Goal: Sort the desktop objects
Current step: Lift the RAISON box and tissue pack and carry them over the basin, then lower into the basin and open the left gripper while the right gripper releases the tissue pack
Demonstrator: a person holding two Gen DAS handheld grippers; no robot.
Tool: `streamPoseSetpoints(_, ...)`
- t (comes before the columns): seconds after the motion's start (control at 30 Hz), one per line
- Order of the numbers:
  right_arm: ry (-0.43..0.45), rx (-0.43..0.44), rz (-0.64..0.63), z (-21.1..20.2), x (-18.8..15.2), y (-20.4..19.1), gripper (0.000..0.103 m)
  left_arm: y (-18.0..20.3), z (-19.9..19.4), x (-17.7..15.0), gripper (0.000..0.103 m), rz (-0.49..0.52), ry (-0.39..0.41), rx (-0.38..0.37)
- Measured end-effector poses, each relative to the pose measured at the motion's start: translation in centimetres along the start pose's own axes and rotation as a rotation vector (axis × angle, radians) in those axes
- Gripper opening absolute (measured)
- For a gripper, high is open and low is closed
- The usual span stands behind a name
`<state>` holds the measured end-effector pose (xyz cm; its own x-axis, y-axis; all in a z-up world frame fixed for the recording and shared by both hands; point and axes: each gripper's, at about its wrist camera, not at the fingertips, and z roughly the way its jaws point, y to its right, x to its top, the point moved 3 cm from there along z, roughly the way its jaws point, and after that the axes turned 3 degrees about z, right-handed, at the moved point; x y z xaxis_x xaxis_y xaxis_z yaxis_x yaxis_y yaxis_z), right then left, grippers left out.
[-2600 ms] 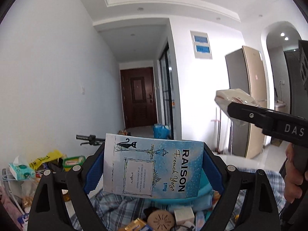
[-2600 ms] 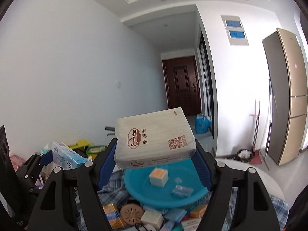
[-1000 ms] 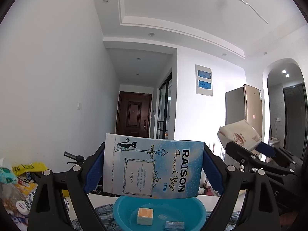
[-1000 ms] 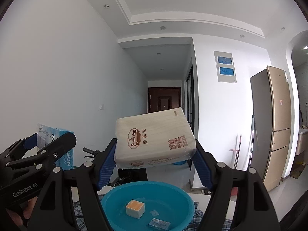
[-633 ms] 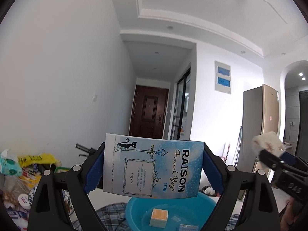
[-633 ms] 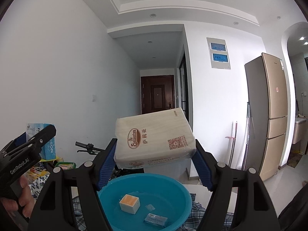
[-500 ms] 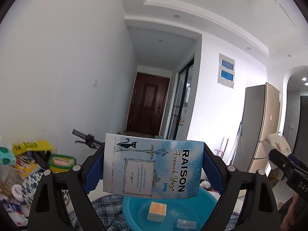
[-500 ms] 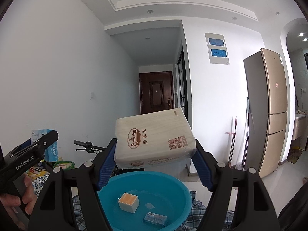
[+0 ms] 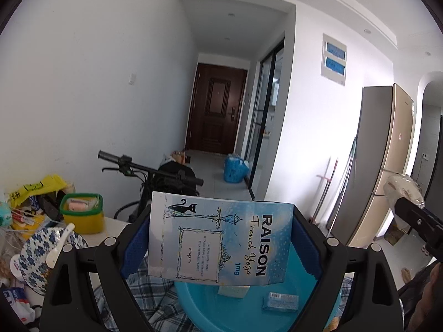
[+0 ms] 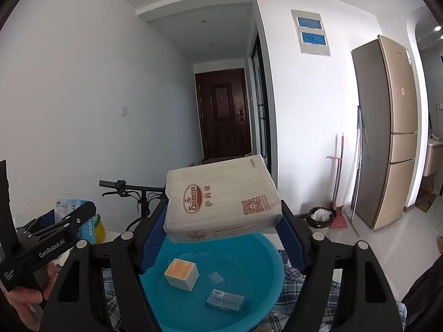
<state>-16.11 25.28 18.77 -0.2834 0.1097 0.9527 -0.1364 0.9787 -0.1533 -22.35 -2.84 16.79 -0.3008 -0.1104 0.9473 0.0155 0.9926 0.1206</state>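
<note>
Both grippers have dipped lower since a moment ago, basin [image 10: 265,298] bigger in view; left gripper [image 9: 220,244] clamps blue box [image 9: 220,238] above basin's left edge; right gripper [image 10: 223,228] clamps tissue pack [image 10: 221,196] over basin; orange cube [image 10: 181,274] and small blue packet [image 10: 225,303] lie inside basin on checked cloth [image 9: 163,308].
</note>
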Motion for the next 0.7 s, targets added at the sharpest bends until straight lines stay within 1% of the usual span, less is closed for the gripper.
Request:
streamPoseSetpoints(0.03,-0.035,0.029,0.011,1.0,-0.3,0.1,0.073,0.1,0.5,-0.2,0.092,-0.001,-0.016,-0.007)
streamPoseSetpoints(0.13,-0.056,0.025,0.018,1.9,-0.6,0.3,0.073,0.7,1.4,-0.5,0.092,0.007,-0.040,-0.008)
streamPoseSetpoints(0.23,-0.103,0.028,0.031,3.6,-1.3,0.6,0.073,1.3,2.2,-0.7,0.092,0.023,-0.054,0.000)
streamPoseSetpoints(0.3,-0.134,0.017,0.036,4.8,-1.9,0.8,0.073,1.3,2.5,-1.4,0.092,0.031,-0.069,0.005)
streamPoseSetpoints(0.33,-0.165,-0.010,0.033,5.9,-2.5,0.9,0.073,1.4,3.0,-1.7,0.092,0.034,-0.080,0.008)
streamPoseSetpoints(0.5,-0.207,0.000,0.033,7.3,-3.5,0.8,0.073,1.5,5.3,-3.1,0.092,0.048,-0.142,0.023)
streamPoseSetpoints(0.6,-0.259,-0.013,0.027,9.1,-4.6,1.0,0.073,1.5,6.9,-4.0,0.092,0.052,-0.185,0.035)
streamPoseSetpoints(0.63,-0.259,-0.013,0.027,9.1,-4.6,1.0,0.073,1.5,7.4,-4.3,0.092,0.052,-0.196,0.036)
streamPoseSetpoints(0.7,-0.302,-0.028,0.029,10.5,-5.7,1.3,0.073,1.6,8.3,-5.0,0.092,0.059,-0.224,0.037)
